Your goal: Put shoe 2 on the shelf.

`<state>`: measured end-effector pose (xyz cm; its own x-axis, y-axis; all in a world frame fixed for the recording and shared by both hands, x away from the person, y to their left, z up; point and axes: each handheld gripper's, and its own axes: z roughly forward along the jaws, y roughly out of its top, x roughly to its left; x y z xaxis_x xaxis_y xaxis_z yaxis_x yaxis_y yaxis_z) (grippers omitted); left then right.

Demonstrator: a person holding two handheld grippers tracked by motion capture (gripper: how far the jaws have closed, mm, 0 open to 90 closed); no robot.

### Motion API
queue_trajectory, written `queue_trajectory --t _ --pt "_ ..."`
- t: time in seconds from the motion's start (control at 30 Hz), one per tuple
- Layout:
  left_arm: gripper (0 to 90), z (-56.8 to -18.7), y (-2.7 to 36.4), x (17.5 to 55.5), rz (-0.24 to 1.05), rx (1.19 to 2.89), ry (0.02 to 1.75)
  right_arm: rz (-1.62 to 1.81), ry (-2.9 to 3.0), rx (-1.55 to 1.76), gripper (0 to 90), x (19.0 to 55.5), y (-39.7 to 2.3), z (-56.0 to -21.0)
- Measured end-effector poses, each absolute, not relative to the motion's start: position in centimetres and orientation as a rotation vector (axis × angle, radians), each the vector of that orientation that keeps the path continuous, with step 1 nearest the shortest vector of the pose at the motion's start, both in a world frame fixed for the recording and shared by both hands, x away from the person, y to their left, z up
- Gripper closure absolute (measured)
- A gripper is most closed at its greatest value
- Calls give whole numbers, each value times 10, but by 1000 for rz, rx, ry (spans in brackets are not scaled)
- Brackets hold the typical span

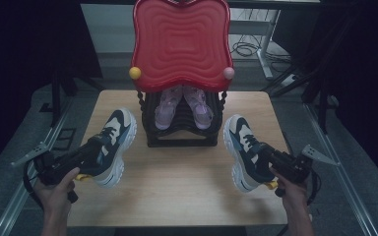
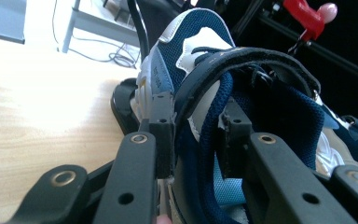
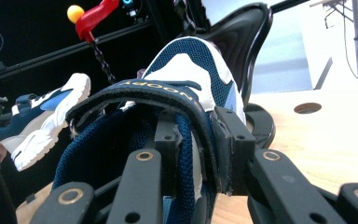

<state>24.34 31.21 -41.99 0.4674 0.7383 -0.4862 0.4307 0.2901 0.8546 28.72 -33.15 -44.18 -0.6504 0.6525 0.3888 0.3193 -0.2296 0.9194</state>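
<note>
Two sneakers, each clamped at its collar: left gripper [image 1: 91, 155] holds the left sneaker [image 1: 114, 145], right gripper [image 1: 270, 160] the right sneaker [image 1: 242, 150], toes pointing up-frame toward the rack [image 1: 182, 129].

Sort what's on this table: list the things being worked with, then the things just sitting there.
In use:
left sneaker, gripped by the left claw
right sneaker, gripped by the right claw

Sitting by:
pink sandals
black rack
red tray

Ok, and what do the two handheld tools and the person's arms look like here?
Both tools are black: the left tool and right tool each carry a grey three-cornered plate, a yellow part near the grip and a trailing black cable. Their jaws are flat black links with round metal-ringed pivots. The forearms are bare, without sleeves.
</note>
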Motion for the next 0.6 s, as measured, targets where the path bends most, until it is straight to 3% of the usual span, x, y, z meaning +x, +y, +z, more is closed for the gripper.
queue_trajectory --t 0.6 --pt "720 -399 320 260 314 1310 1128 1989 1635 1157 722 306 -341 -408"
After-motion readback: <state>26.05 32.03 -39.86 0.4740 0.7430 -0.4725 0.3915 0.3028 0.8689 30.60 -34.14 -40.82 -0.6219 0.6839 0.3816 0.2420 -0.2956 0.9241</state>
